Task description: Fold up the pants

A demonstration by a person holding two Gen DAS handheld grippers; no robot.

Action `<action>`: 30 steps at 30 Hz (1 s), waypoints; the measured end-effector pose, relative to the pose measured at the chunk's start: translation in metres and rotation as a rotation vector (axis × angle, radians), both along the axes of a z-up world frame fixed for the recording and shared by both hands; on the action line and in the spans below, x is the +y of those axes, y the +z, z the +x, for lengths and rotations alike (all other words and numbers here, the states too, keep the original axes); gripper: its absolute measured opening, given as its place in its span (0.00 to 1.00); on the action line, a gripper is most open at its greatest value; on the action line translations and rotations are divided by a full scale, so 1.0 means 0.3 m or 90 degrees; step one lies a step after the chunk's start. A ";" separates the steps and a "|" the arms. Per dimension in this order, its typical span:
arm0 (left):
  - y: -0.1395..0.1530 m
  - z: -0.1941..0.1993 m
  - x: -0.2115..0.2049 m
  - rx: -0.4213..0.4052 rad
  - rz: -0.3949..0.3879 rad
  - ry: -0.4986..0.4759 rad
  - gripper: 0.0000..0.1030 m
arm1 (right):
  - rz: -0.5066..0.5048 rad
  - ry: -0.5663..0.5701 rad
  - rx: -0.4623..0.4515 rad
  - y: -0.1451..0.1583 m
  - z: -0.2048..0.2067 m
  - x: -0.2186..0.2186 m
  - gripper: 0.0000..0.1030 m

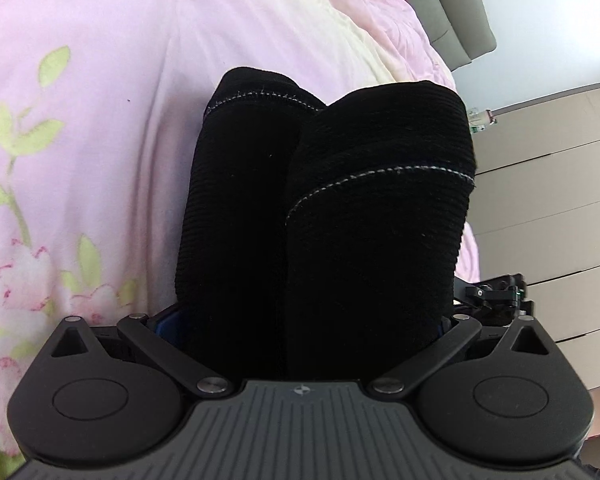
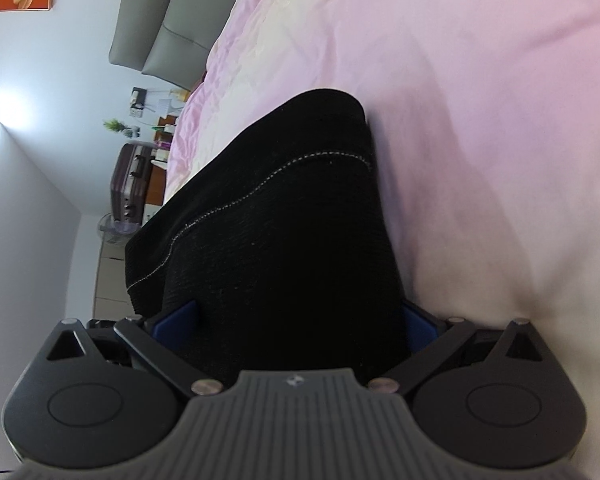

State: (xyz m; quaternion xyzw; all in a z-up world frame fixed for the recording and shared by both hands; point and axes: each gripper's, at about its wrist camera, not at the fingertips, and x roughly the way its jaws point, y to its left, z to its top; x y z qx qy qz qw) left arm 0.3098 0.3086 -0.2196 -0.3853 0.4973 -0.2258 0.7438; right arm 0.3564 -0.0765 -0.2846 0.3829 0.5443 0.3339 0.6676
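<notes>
2 grippers grasp the black pants (image 1: 324,208) over the pink floral bedspread (image 1: 100,100). Your left gripper (image 1: 300,320) pinches 2 stitched hem ends together; your right gripper (image 2: 300,312) is clenched on 1 hem end (image 2: 268,208).

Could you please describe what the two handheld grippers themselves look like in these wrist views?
Both look alike. The left gripper and right gripper each have a grey ribbed centre plate bearing a small round emblem, two rounded black housings with circular caps, black linkage bars on silver pivot pins, and blue finger pads. No hands or sleeves show.
</notes>
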 end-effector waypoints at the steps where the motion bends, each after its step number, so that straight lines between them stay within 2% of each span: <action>1: -0.006 0.001 0.006 0.000 -0.005 -0.002 1.00 | 0.008 0.009 0.002 -0.007 0.009 0.002 0.95; 7: -0.002 0.005 0.007 0.001 0.001 -0.005 1.00 | 0.023 0.053 -0.009 -0.015 0.029 0.032 0.96; 12: 0.020 0.019 -0.033 0.004 0.013 -0.001 1.00 | 0.027 0.046 -0.027 -0.021 0.025 0.052 0.96; 24: 0.030 -0.019 -0.033 -0.011 0.026 0.011 1.00 | 0.021 0.046 -0.044 -0.016 0.018 0.062 0.94; 27: 0.042 -0.031 -0.030 -0.013 0.022 0.014 1.00 | 0.016 0.044 -0.061 0.005 0.002 0.060 0.82; 30: 0.049 -0.039 -0.023 -0.015 0.013 0.013 0.98 | 0.026 0.027 -0.059 0.019 -0.020 0.035 0.63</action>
